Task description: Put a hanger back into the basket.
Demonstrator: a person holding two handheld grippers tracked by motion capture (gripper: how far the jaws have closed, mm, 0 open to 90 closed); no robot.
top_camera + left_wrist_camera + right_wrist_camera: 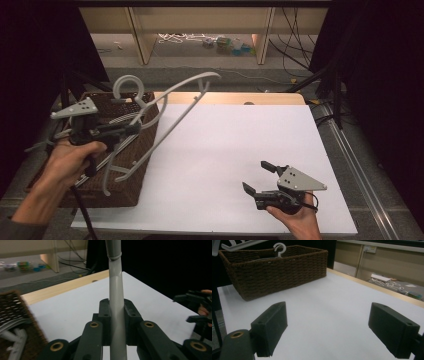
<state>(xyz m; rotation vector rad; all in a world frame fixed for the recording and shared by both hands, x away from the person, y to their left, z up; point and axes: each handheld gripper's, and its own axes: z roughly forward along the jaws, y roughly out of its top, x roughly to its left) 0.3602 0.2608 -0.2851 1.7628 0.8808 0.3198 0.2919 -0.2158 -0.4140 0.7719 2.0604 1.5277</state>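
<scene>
At the left of the high view our left gripper [134, 128] is clamped on a grey hanger [172, 100] lifted above the wicker basket [75, 192]. We should raise it clear of the rim before swinging over the white table [225, 150], where our right gripper [259, 177] waits with jaws wide apart.

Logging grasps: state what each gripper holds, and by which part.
The left gripper is shut on a pale grey plastic clothes hanger, clamping one straight bar of it. The right gripper is open, holding nothing.
</scene>
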